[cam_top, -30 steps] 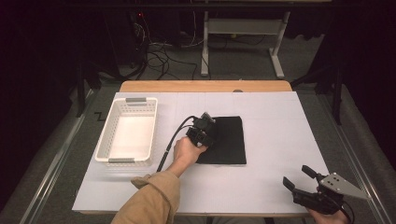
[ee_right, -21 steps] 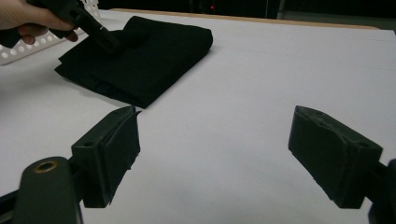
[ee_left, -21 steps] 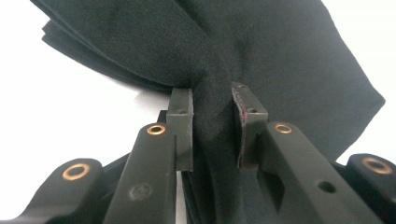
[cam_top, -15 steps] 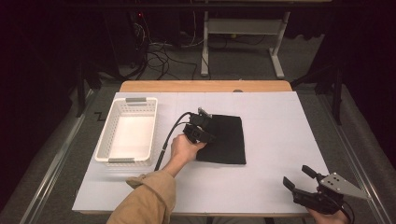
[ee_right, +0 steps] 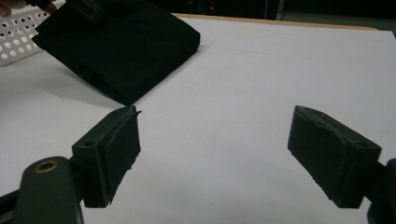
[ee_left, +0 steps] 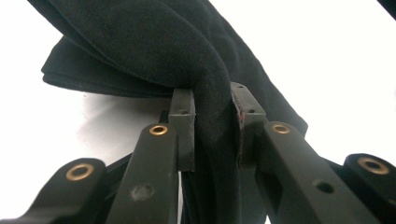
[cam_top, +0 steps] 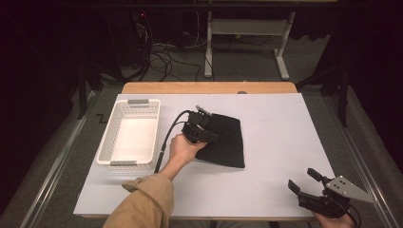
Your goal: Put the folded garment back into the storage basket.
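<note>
A folded black cloth point(cam_top: 225, 140) lies at the middle of the white table, also seen as a dark slab point(ee_right: 121, 44) at the top left of the right gripper view. My left gripper point(cam_top: 205, 127) is at the cloth's left edge, shut on a fold of the black cloth point(ee_left: 212, 121) and lifting that edge off the table. My right gripper point(cam_top: 306, 183) rests near the front right corner of the table, open, with nothing between its pads point(ee_right: 123, 149).
A white perforated basket point(cam_top: 129, 135) stands empty at the left of the table, close beside the left hand. The white table cover point(cam_top: 285, 142) stretches bare between the cloth and the right gripper. Cables and a metal stand lie on the floor beyond the table.
The left gripper has pulled the cloth's left edge slightly toward the left and toward the basket. The right gripper has stayed still.
</note>
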`<control>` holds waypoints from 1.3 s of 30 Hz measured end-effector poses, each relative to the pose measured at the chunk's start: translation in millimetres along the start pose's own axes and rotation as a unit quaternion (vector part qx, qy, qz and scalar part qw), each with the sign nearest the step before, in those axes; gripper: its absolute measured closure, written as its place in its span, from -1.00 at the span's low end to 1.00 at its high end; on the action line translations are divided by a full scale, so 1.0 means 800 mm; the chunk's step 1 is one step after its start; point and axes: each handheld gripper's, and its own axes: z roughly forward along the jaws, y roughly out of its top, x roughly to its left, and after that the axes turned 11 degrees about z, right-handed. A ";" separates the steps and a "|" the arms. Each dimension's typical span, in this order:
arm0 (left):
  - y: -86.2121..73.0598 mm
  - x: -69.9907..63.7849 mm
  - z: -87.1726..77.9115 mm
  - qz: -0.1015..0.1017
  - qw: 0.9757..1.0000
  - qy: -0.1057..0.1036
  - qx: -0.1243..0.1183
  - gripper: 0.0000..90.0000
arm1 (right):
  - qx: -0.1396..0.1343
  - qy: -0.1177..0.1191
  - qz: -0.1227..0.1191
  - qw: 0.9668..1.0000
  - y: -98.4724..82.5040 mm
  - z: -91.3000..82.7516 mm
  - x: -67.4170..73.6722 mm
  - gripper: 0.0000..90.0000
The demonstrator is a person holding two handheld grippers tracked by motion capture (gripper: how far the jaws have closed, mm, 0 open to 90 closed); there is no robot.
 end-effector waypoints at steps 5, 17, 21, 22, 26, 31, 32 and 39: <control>-0.001 0.001 -0.010 0.002 1.000 0.000 -0.009 0.60 | -0.001 -0.001 -0.002 1.000 0.000 0.001 0.000 -0.61; -0.006 0.002 -0.037 0.012 1.000 0.003 -0.024 0.60 | -0.001 -0.003 -0.003 1.000 0.000 0.001 0.001 -0.59; -0.007 0.003 -0.044 0.012 0.999 0.003 -0.029 0.60 | -0.001 -0.003 -0.003 1.000 0.000 0.001 0.001 -0.59; -0.007 0.003 -0.046 0.012 0.999 0.004 -0.029 0.60 | -0.001 -0.002 -0.003 1.000 0.000 0.001 0.001 -0.59; -0.009 0.005 -0.053 0.014 0.999 0.006 -0.035 0.60 | -0.001 -0.003 -0.004 1.000 0.000 0.001 0.001 -0.59; -0.012 0.008 -0.062 0.010 0.999 0.007 -0.042 0.60 | -0.001 -0.004 -0.004 1.000 0.000 0.001 0.001 -0.59; -0.013 0.009 -0.067 0.011 0.999 0.009 -0.042 0.60 | -0.001 -0.003 -0.004 1.000 0.000 0.001 0.001 -0.59; -0.019 0.013 -0.081 0.010 0.999 0.015 -0.048 0.60 | 0.000 -0.004 -0.002 1.000 0.000 0.002 0.001 -0.59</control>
